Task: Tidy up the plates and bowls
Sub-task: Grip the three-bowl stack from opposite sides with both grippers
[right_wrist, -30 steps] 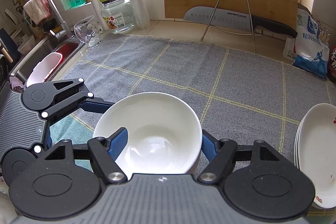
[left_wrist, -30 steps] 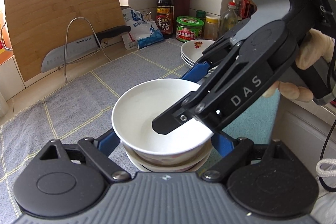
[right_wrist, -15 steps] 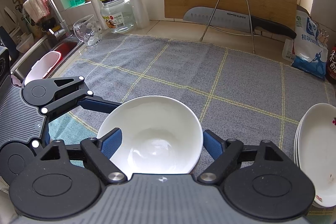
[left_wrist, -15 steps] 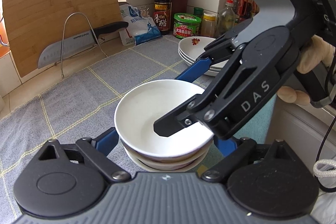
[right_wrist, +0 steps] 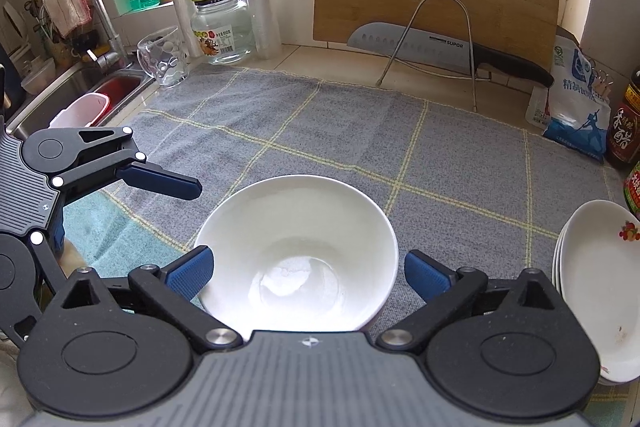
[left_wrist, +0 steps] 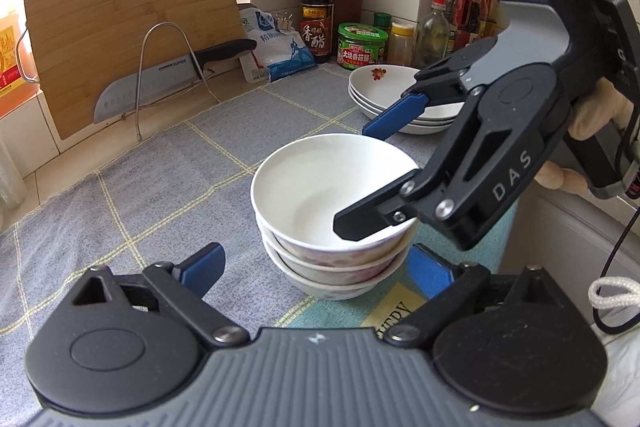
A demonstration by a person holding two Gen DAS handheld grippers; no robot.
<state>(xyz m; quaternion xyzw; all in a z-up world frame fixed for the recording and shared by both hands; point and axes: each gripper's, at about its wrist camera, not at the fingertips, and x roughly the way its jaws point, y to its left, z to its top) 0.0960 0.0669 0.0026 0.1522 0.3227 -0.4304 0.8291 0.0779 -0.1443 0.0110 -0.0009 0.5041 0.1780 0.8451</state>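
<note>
A stack of bowls (left_wrist: 332, 219) stands on the grey checked cloth (left_wrist: 168, 179) covering the tabletop, its top bowl white and empty. The left hand-held gripper (left_wrist: 316, 267) sits near the stack, spread wide, touching nothing. The right hand-held gripper (right_wrist: 306, 273) is also wide, its blue pads (right_wrist: 188, 273) flanking the top bowl's rim without gripping. A stack of plates (right_wrist: 600, 287) lies to the right.

A white bowl (right_wrist: 297, 251) sits on a grey checked cloth (right_wrist: 360, 143) between the right gripper's (right_wrist: 306, 273) spread blue fingers. Stacked plates (right_wrist: 600, 287) lie at right; left gripper (right_wrist: 120, 187) at left, open.
</note>
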